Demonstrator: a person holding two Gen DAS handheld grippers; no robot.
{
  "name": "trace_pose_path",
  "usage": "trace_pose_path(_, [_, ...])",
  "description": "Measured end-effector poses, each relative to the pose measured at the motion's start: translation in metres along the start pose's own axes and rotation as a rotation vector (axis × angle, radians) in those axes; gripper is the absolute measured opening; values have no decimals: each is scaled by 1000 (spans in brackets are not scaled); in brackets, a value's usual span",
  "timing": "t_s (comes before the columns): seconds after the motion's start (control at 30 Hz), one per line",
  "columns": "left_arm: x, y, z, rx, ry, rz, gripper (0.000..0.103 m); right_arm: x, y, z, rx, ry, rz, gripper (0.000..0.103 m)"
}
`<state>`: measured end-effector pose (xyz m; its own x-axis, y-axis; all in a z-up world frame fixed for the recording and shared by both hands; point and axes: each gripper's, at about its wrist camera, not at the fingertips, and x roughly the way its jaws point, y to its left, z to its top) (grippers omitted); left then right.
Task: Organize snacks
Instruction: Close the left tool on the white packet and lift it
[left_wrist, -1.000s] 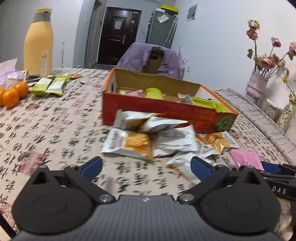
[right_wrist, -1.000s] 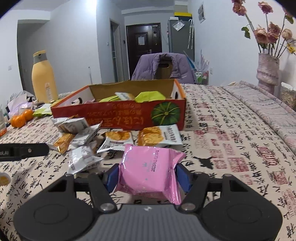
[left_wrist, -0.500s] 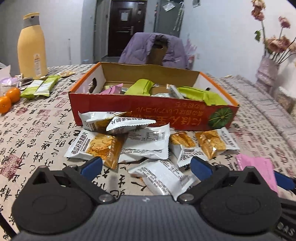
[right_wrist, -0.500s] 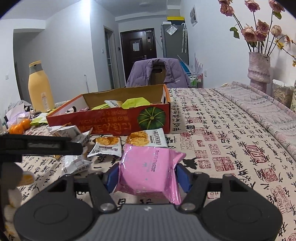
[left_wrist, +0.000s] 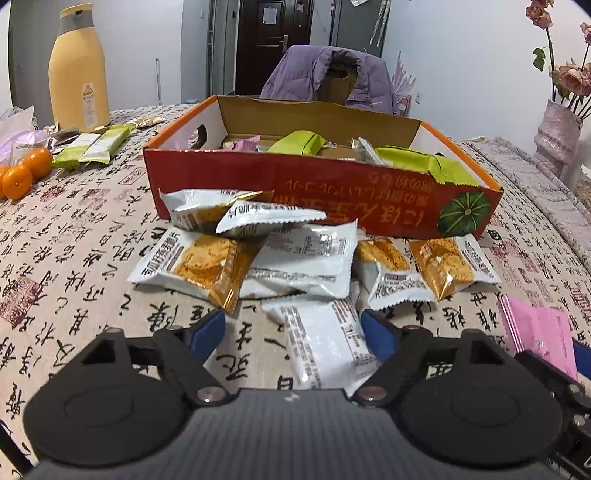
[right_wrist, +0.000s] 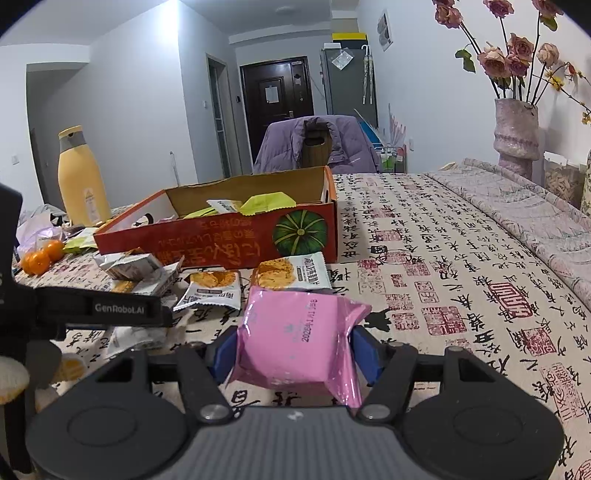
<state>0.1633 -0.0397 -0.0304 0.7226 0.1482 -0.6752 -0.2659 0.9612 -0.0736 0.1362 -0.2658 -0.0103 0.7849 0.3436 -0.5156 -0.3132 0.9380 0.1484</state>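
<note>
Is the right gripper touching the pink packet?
Touching. The right wrist view shows the right gripper with both blue fingers pressed against the sides of the pink packet.

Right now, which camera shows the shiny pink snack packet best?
The right wrist view: the shiny pink snack packet fills the middle, pinched between the right gripper's blue pads, its printed date visible. The left wrist view catches only a pink packet near its right edge, partly hidden behind black gripper parts.
</note>
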Motion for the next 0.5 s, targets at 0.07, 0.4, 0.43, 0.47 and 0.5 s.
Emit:
trace_pose_path(0.07, [-3, 1, -2, 8, -6, -1, 74, 0, 0, 0, -1, 0, 1, 64])
trace_pose_path(0.4, [-23, 1, -13, 70, -43, -64, 41, -4, 5, 0, -12, -4, 5, 64])
trace_pose_path(0.43, [-25, 1, -15, 73, -49, -70, 41, -4, 5, 0, -13, -5, 5, 64])
trace_pose_path(0.47, [-28, 1, -16, 76, -55, -79, 41, -4, 6, 0, -14, -5, 5, 64])
trace_pose_path(0.5, [-31, 2, -16, 77, -61, -85, 41, -4, 6, 0, -16, -6, 5, 64])
